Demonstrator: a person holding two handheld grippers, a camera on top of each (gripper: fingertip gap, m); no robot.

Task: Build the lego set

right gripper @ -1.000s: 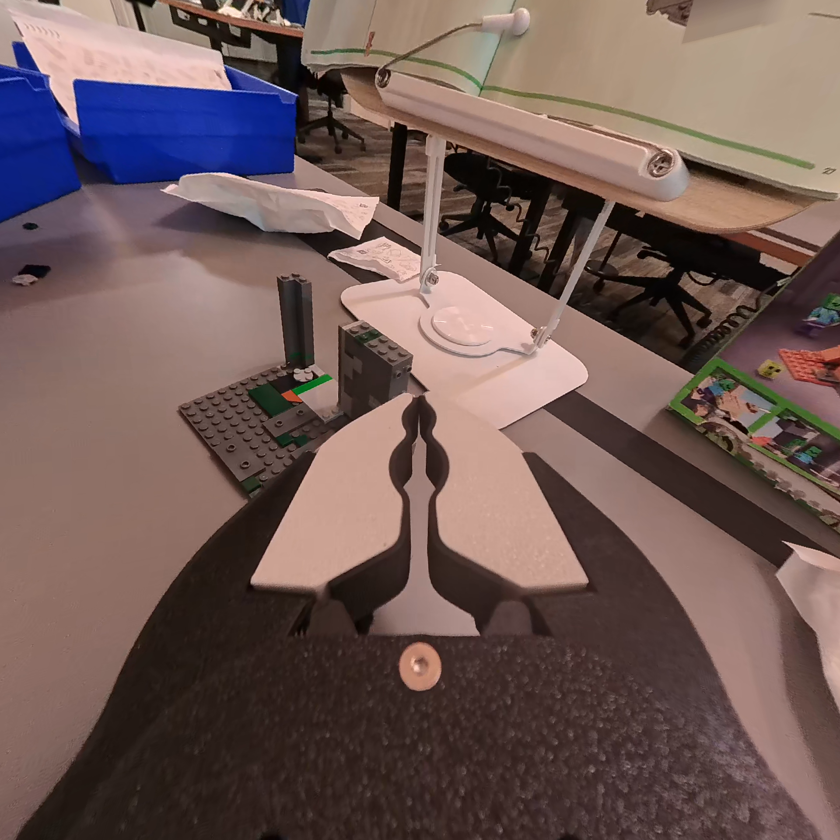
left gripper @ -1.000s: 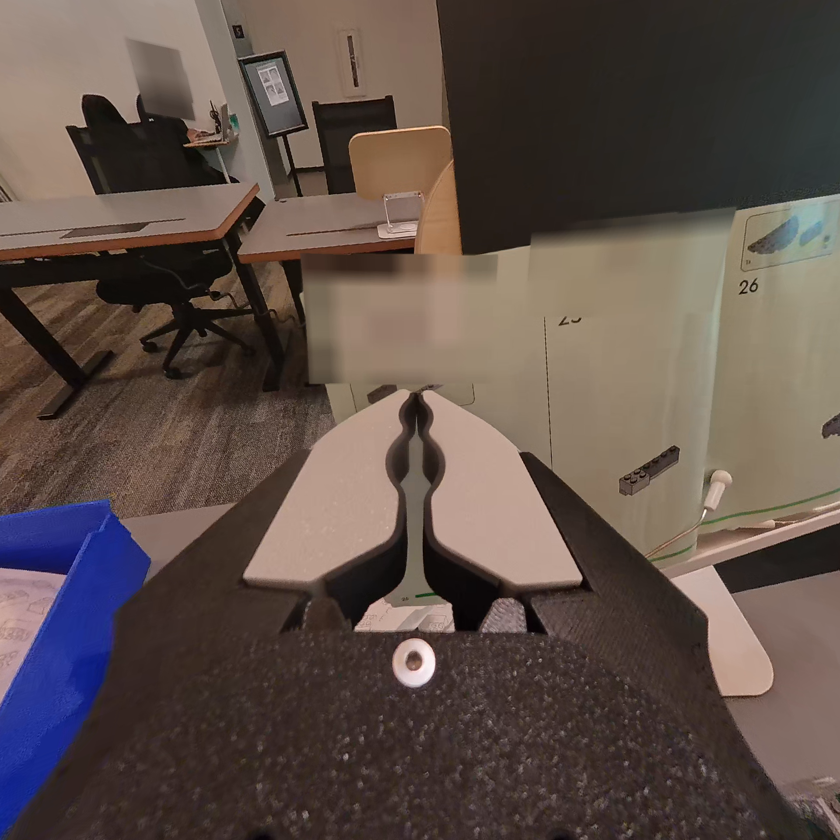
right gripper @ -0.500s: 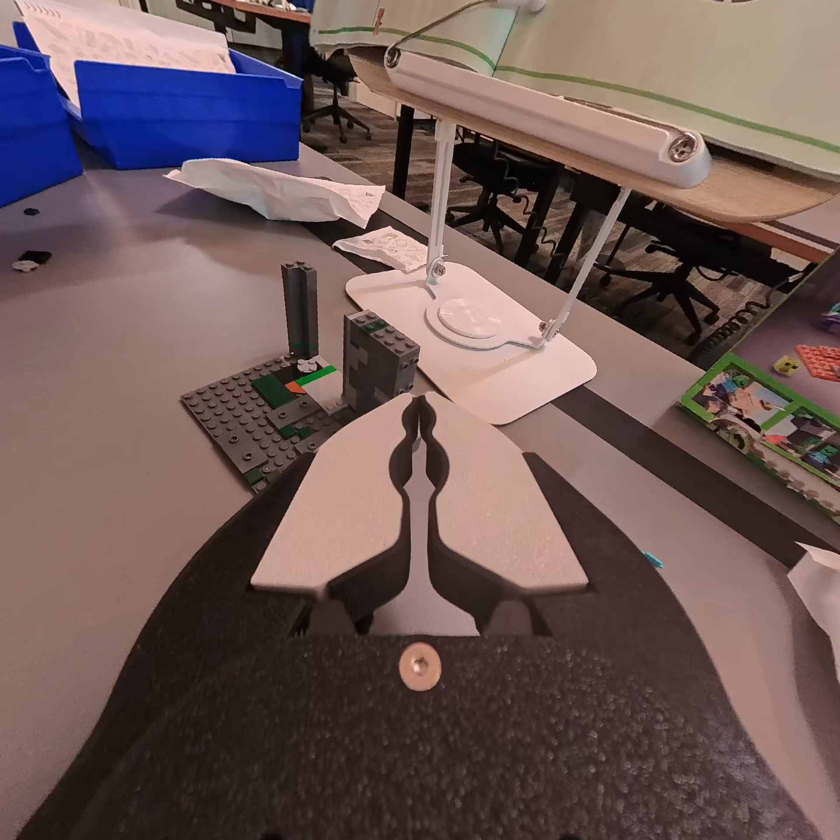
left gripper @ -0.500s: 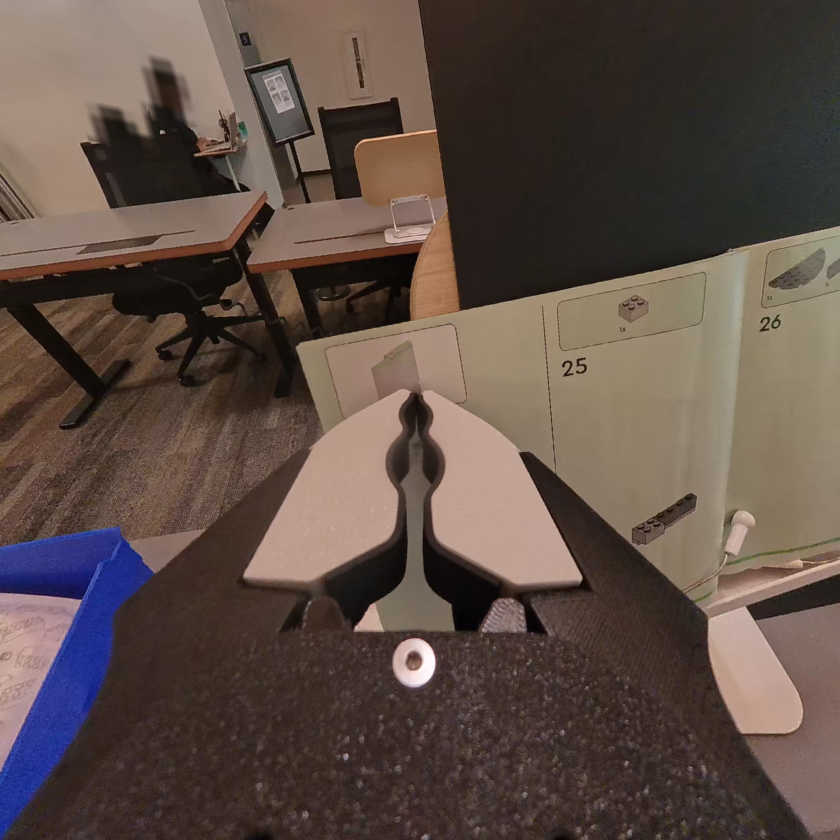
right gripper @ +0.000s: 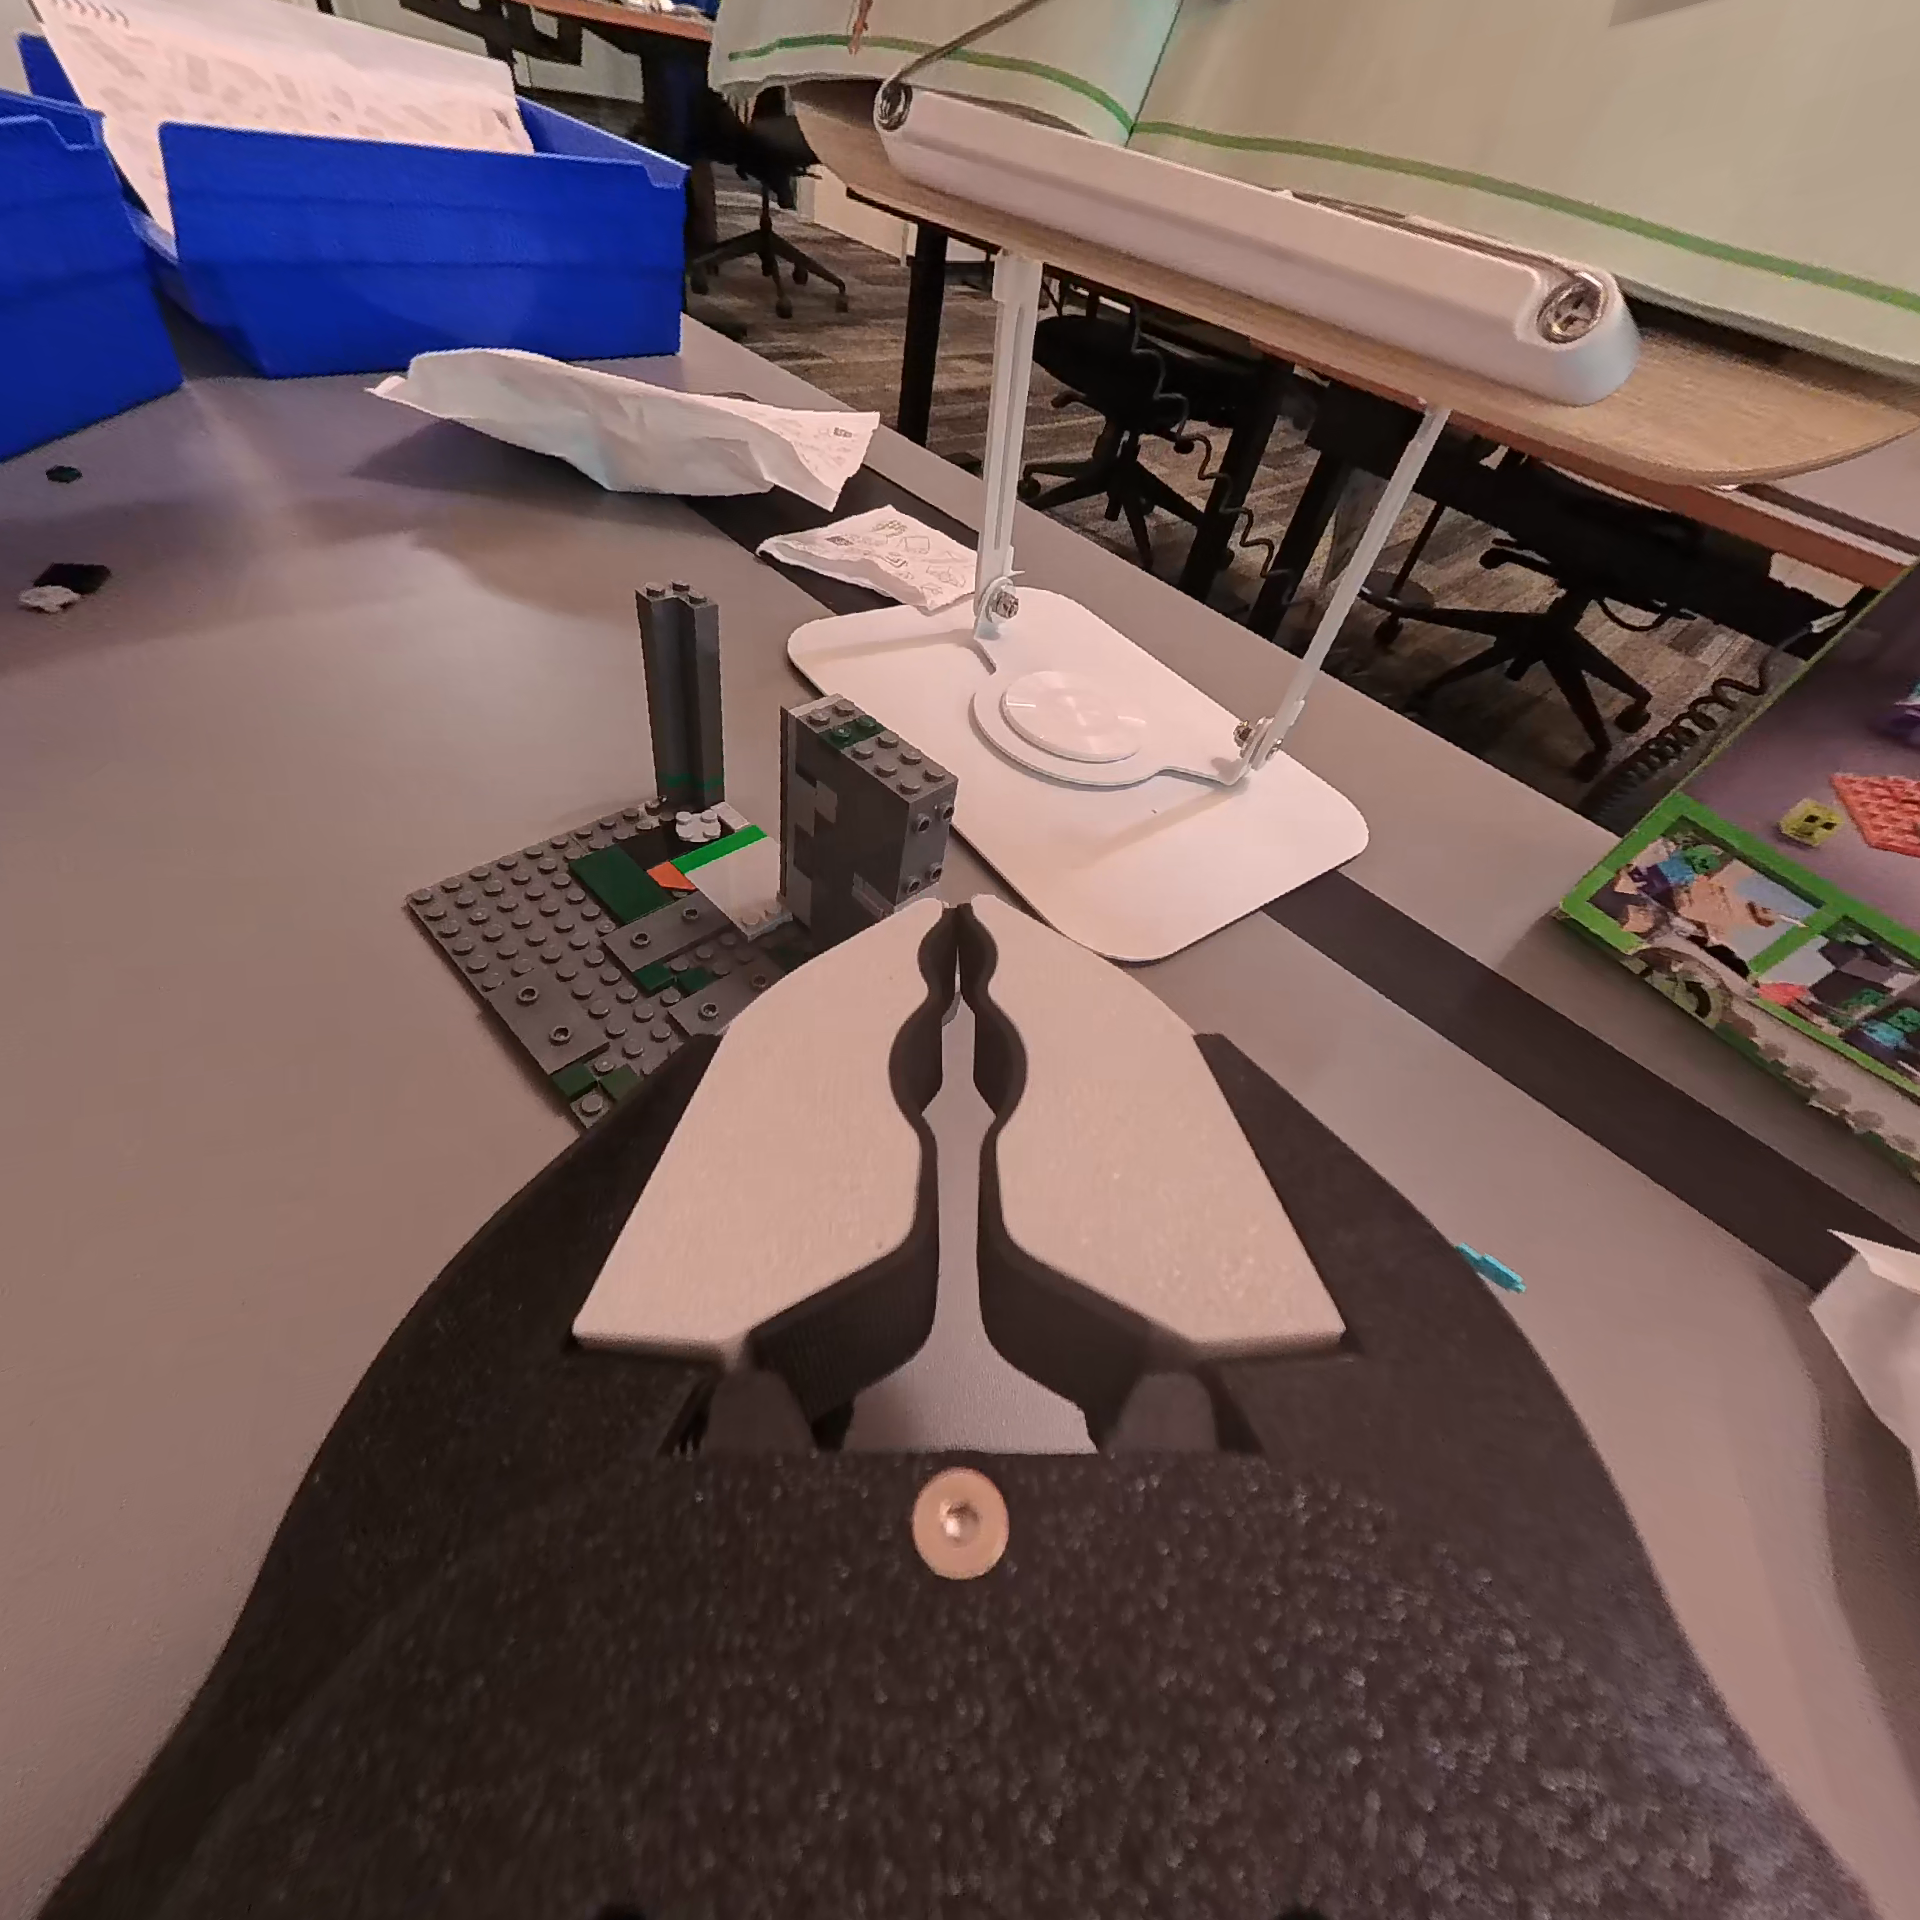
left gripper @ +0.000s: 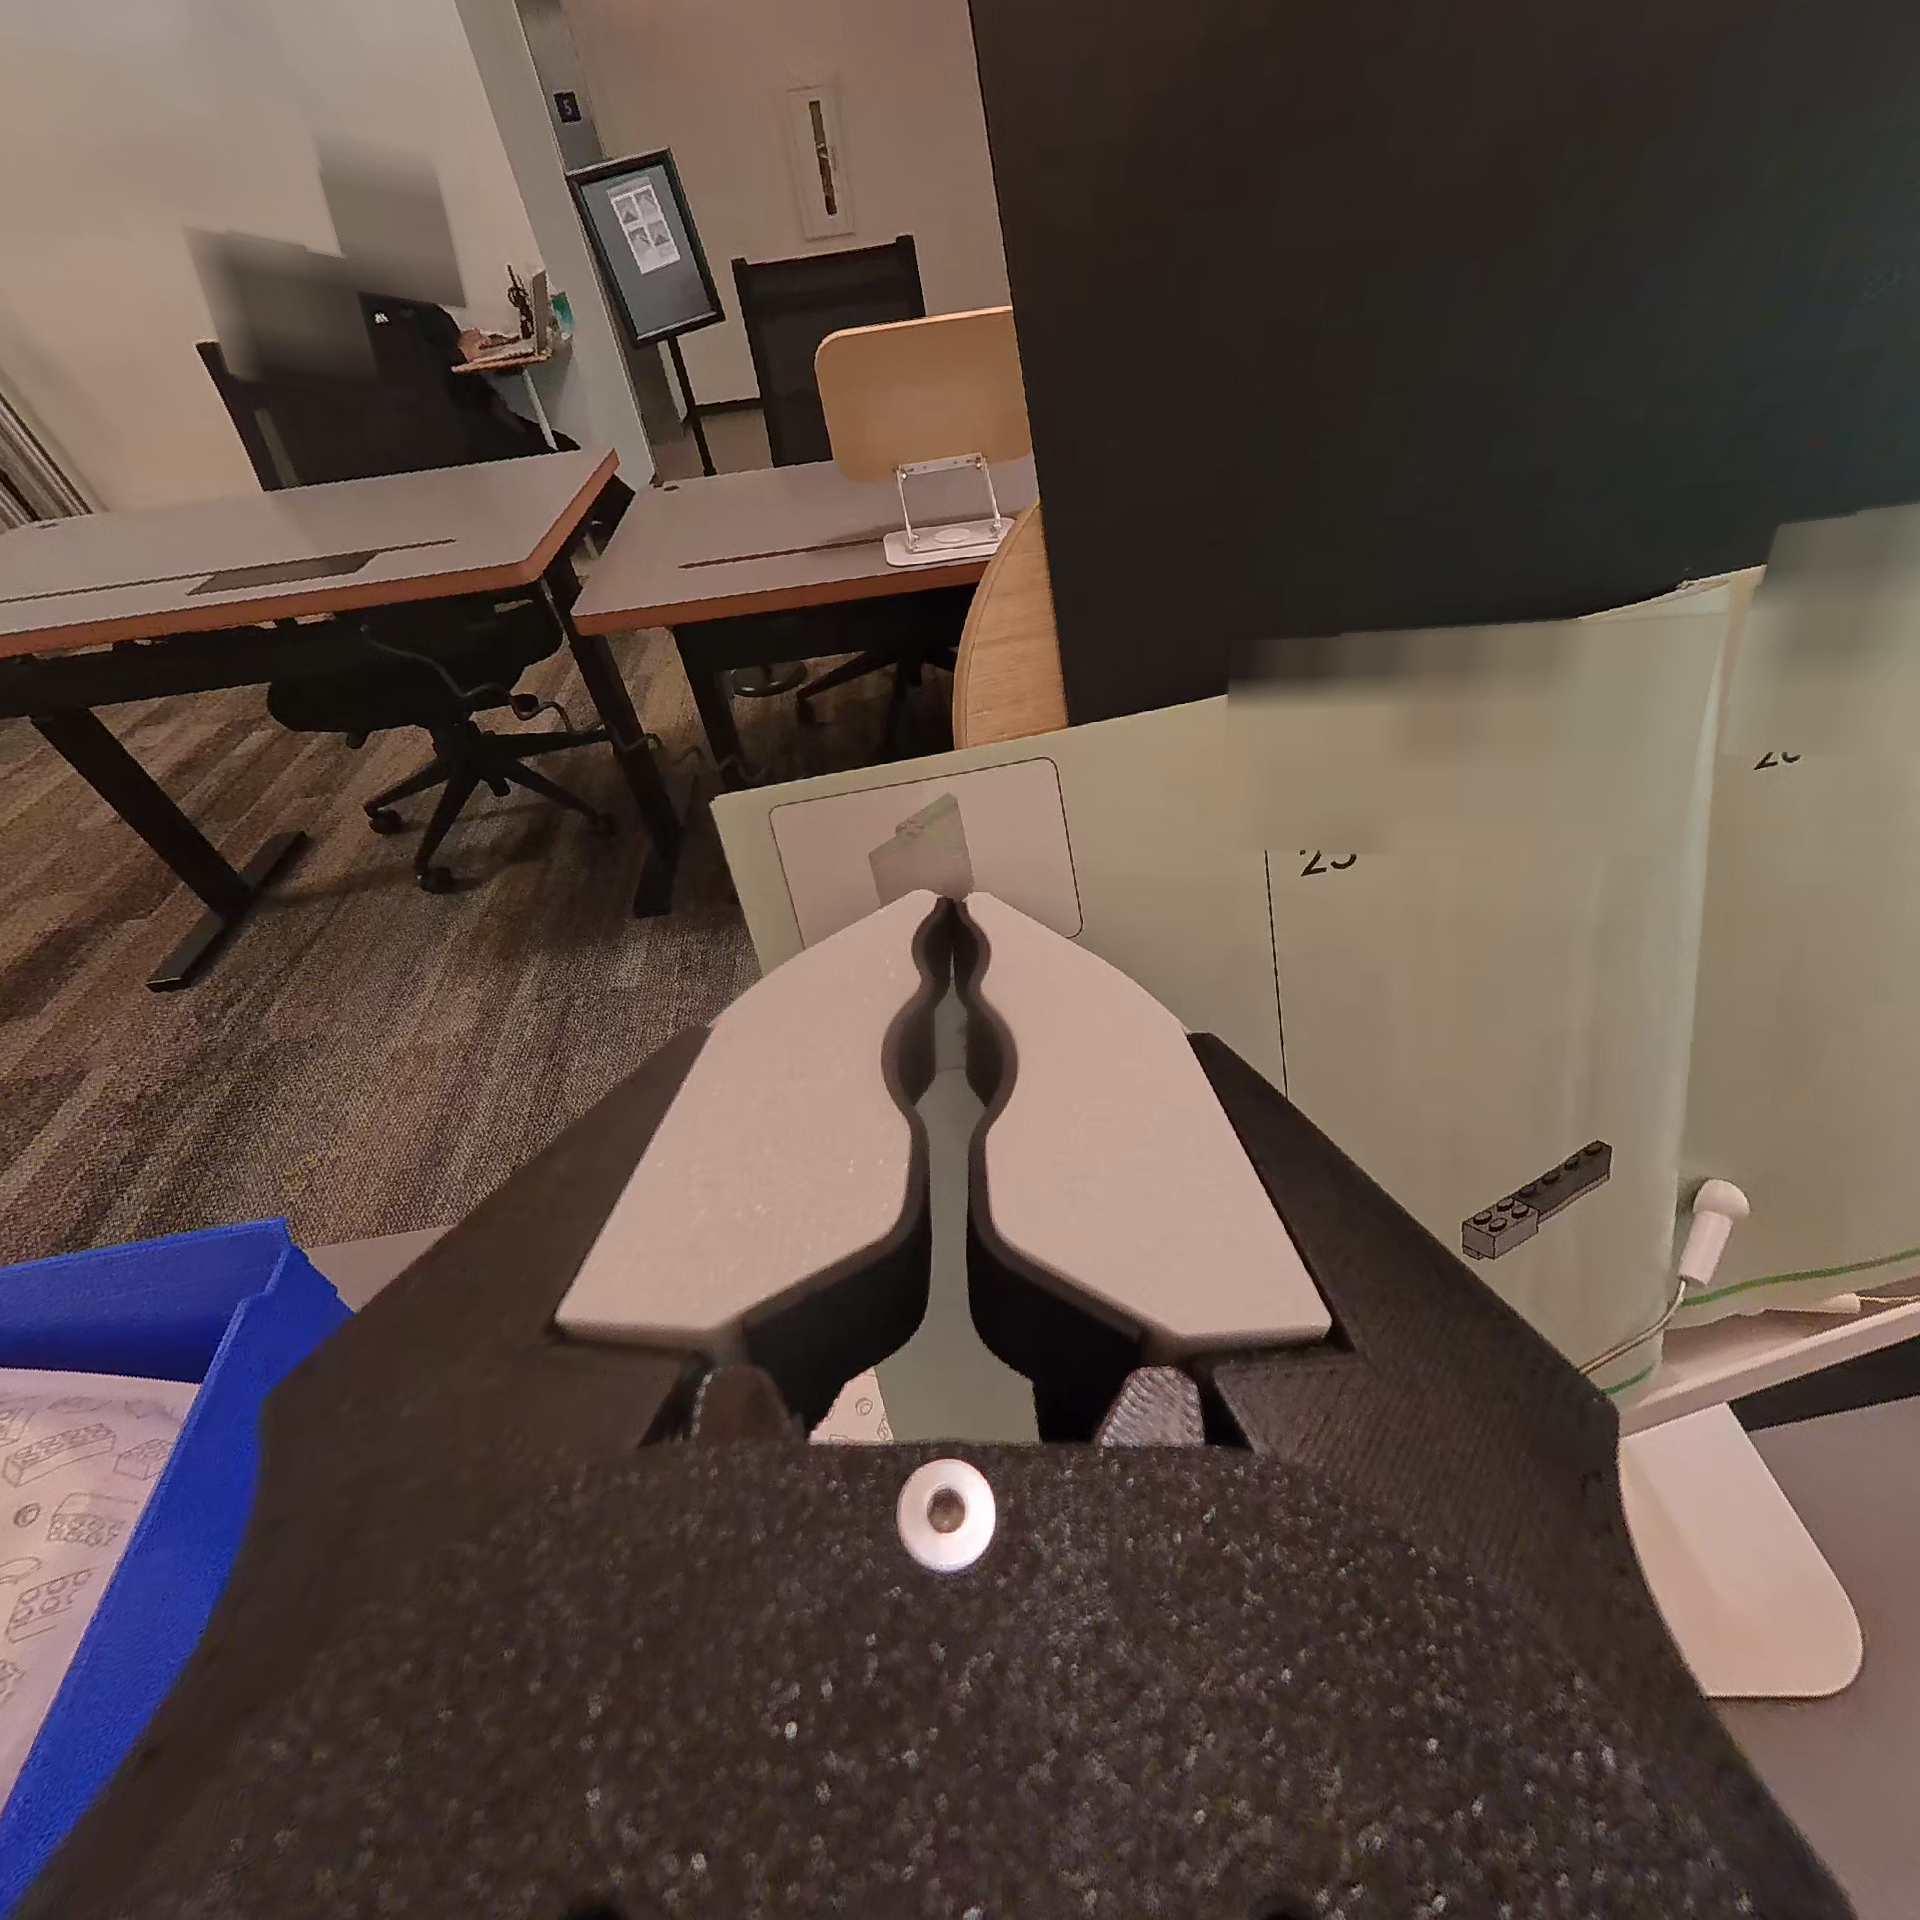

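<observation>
Well, both tools level (tips together): left tool (left gripper: 954, 906), right tool (right gripper: 958, 910).

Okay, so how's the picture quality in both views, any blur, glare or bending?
Left wrist view: smeared patches over the instruction booklet; desks bow outward. Right wrist view: sharp on the lego build, soft sheen on the table, blue bins slightly soft.

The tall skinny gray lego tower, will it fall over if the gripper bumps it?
Probably. The tall gray tower is narrow and high, standing at the far corner of the dark baseplate, so a sideways bump could snap it off. The flat baseplate itself would likely just slide on the smooth table.
</observation>
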